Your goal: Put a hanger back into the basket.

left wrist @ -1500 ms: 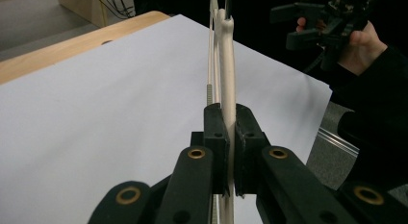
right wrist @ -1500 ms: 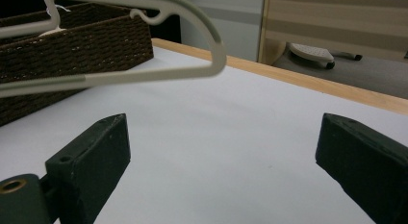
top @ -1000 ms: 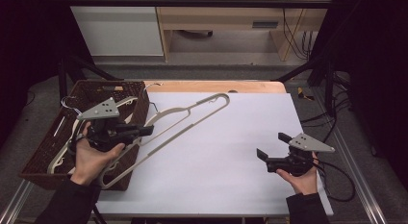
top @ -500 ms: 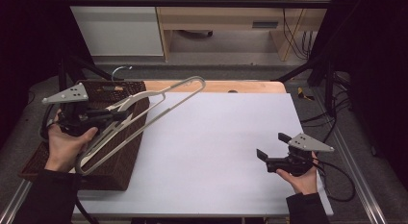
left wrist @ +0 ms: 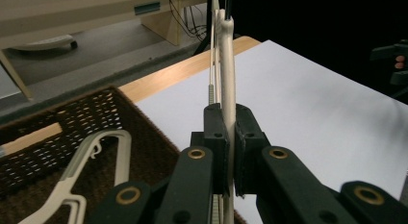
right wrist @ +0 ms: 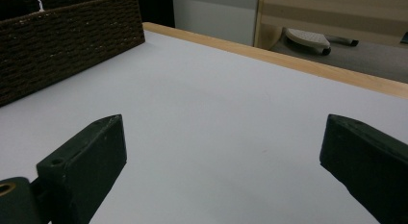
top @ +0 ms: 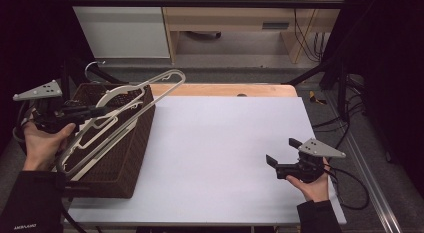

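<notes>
The left gripper (top: 97,112) is clamping a cream plastic hanger (top: 150,93) between its jaws — the left gripper view shows the hanger's (left wrist: 227,89) thin bar pinched edge-on between the two black pads; the hanger is being held above a dark woven basket (top: 132,143) at the table's (top: 225,143) left edge, its long axis running from the basket's near-left side up toward the far edge of the table, its far end raised; more cream hangers (left wrist: 91,161) are lying inside the basket (left wrist: 57,123); the right gripper (top: 280,158) is sitting near the table's near-right corner, its jaws spread wide with nothing between them — only bare white tabletop (right wrist: 216,137); small white lettering is showing on the left sleeve (top: 30,203), too small to read.
</notes>
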Demonstrator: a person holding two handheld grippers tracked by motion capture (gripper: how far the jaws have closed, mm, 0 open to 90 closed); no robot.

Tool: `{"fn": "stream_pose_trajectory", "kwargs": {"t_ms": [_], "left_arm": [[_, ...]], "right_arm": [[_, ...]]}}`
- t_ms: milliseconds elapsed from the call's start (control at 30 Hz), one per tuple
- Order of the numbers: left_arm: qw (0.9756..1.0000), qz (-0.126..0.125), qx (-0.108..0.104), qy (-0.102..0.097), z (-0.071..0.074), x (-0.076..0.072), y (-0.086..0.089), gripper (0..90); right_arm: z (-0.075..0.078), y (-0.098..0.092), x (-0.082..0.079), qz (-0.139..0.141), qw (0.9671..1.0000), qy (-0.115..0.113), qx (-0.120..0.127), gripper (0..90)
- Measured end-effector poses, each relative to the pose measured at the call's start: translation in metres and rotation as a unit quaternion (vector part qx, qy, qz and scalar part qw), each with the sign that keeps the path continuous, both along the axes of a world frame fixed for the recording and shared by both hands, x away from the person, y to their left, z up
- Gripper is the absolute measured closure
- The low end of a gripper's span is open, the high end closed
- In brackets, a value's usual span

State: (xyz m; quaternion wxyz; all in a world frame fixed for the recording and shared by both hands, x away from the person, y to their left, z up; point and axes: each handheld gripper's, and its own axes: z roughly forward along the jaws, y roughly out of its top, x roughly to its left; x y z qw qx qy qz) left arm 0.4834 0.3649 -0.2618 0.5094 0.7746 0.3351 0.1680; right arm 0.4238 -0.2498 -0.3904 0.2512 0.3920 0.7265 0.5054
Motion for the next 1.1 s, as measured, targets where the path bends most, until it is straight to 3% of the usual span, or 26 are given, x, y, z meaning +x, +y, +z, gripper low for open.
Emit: {"fn": "stream_pose_trajectory", "kwargs": {"t_ms": [300, 700, 900, 1100], "left_arm": [[0.9995, 0.027, 0.004, 0.018, -0.016, 0.013, 0.032, 86.1], [0.9978, 0.054, 0.011, 0.037, -0.035, 0.018, 0.062, 86.1], [0.9957, 0.075, 0.010, 0.054, -0.042, 0.019, 0.077, 86.1], [0.9949, 0.086, 0.002, 0.053, -0.047, 0.018, 0.087, 86.1]], "right_arm": [[0.000, -0.001, 0.000, -0.004, 1.0000, -0.001, -0.002, 2.5], [-0.001, 0.000, 0.001, -0.007, 0.9999, 0.001, -0.009, 2.3], [-0.001, 0.000, 0.001, -0.008, 0.9999, 0.002, -0.009, 2.3], [-0.001, 0.000, 0.001, -0.007, 0.9999, 0.003, -0.008, 2.5]]}}
